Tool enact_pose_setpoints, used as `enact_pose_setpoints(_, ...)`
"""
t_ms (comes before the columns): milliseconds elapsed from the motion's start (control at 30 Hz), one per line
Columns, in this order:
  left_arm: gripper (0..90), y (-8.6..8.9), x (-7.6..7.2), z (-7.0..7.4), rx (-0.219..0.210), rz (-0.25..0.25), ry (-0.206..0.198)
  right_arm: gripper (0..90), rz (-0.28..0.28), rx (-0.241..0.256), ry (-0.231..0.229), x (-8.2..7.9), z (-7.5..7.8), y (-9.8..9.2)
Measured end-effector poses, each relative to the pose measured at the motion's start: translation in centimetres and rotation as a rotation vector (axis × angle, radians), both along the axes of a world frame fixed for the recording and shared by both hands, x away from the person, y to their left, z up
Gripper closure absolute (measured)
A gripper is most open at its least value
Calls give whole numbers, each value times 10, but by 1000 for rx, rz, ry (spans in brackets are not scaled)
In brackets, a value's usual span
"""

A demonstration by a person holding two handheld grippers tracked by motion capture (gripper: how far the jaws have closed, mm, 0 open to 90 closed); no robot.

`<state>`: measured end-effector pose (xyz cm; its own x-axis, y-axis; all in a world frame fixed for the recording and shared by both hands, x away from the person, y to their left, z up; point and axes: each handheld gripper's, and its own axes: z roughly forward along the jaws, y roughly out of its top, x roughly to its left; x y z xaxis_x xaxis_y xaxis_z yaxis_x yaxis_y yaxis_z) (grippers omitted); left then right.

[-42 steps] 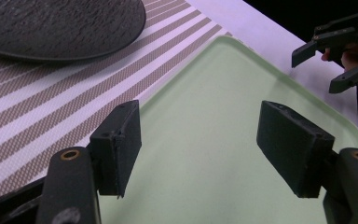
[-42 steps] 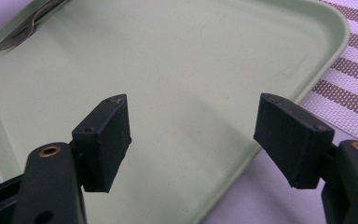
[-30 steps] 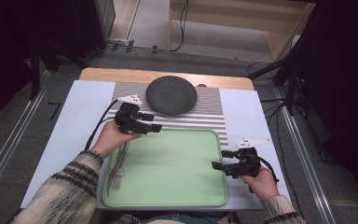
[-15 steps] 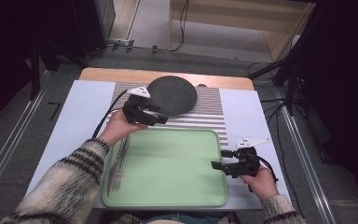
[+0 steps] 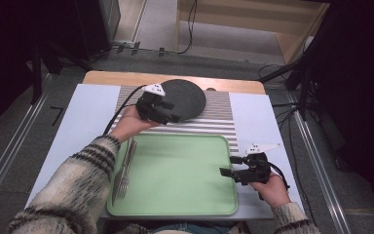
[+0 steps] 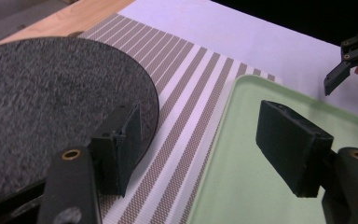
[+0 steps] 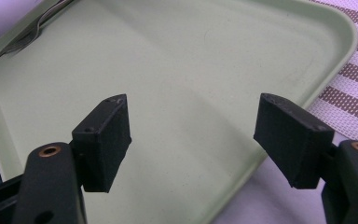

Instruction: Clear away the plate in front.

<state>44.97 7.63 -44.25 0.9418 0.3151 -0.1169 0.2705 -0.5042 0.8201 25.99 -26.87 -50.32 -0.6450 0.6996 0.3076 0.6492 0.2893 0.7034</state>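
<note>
Now your left gripper (image 5: 173,115) has moved up from tray's left side to near edge of dark round plate (image 5: 185,97) on striped mat (image 5: 224,112), jaws spread, probably not yet touching. Grab looks next. Right gripper (image 5: 230,165) waits released over green tray (image 5: 175,204) right edge.

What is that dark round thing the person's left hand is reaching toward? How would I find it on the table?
Start at the green tray in the middle of the table. Just beyond its far edge lies a striped mat, and on the mat sits the dark plate, with the open left gripper at its near rim. It is the only round, charcoal-grey, rough-looking thing there; the forks lie on the tray.
</note>
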Motion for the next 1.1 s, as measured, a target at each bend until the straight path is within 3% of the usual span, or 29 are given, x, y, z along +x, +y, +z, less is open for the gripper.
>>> enact_pose_setpoints(100,324,-6,4,-1,41,-7,-7,250,2,-2,-1,1,0,0)
enact_pose_setpoints(267,324,-15,13,0,54,-21,-6,251,9,2,-1,3,0,1)
enact_pose_setpoints(367,324,-21,19,-1,88,-27,-13,250,14,3,-2,4,0,2)
enact_pose_setpoints(500,324,-29,27,-4,91,-37,-11,250,14,5,-4,5,0,2)
enact_pose_setpoints(600,324,-37,31,-6,124,-51,-40,250,9,7,-4,6,0,1)
enact_pose_setpoints(700,328,-41,33,-9,118,-58,-63,250,9,6,-4,5,0,1)
enact_pose_setpoints(800,330,-42,33,-12,132,-66,-103,250,8,8,-3,5,0,0)
enact_pose_setpoints(967,343,-43,29,-19,183,-87,-230,250,6,7,-1,5,0,0)
enact_pose_setpoints(1100,367,-42,27,-23,207,-104,-298,250,4,5,-2,4,-1,-1)
